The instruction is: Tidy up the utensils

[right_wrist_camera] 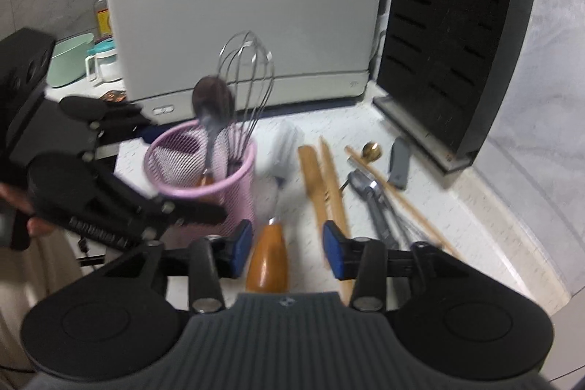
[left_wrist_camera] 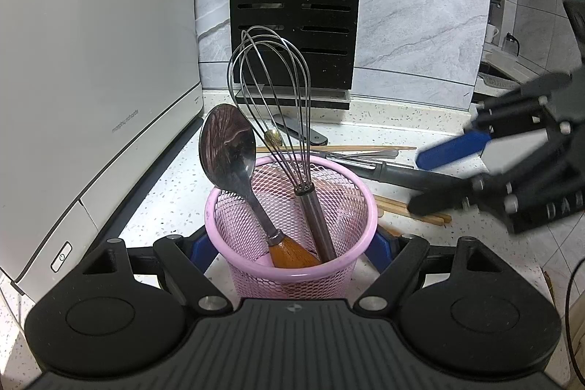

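Speckled white counter (left_wrist_camera: 402, 127); pink mesh basket (left_wrist_camera: 292, 265); knife block (left_wrist_camera: 292, 6); loose chopsticks (right_wrist_camera: 329, 178); white appliance (left_wrist_camera: 91, 79)

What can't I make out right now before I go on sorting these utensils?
- Right wrist view: the head of the wooden-handled utensil, which lies between the fingers of the open right gripper, is smeared by motion blur.
- Left wrist view: the near wall of the pink basket hides the lower ends of the spoon and whisk.
- Left wrist view: the right gripper covers one end of the dark-handled tool.
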The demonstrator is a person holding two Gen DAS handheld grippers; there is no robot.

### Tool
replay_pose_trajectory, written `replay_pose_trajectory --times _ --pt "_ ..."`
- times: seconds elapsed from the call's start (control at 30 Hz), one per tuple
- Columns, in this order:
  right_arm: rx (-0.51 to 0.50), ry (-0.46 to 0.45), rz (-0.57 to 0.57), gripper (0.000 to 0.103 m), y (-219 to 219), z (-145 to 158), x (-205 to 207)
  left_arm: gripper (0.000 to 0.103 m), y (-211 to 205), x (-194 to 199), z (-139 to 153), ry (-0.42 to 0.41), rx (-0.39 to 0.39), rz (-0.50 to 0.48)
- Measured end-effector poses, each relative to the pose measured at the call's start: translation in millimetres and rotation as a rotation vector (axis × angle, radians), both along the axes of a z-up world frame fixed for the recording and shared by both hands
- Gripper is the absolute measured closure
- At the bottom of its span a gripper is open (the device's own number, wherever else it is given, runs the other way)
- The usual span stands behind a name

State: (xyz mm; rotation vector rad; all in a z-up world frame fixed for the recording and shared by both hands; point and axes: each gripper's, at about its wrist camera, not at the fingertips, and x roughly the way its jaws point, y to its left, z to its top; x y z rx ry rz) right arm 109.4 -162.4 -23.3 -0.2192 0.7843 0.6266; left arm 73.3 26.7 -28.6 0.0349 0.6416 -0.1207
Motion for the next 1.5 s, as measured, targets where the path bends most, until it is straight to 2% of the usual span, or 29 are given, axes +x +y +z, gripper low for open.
replay_pose_trajectory --times 0.17,0.4,0.57,0.77,1.1,1.5 --pt "-0.052 0.035 -0.006 0.059 8 -13 1 0.01 1 -2 0 -0.001 -0.001 0.003" --pt "0.008 0.114 -0.049 0.059 10 -20 18 0.01 7 -5 0 -0.002 -0.004 0.024" --pt "0.06 0.21 -0.102 0.059 17 -24 36 0.01 20 -7 0 -0.002 -0.007 0.061" --pt "0.066 0.312 -0.125 0.059 34 -30 50 0.01 34 -13 0 -0.003 -0.007 0.094" --pt "0.063 0.349 -0.154 0.059 59 -36 68 0.01 47 -20 0 -0.003 -0.011 0.119" --pt "0.004 0.374 -0.154 0.061 90 -46 87 0.01 57 -23 1 -0.005 -0.023 0.122"
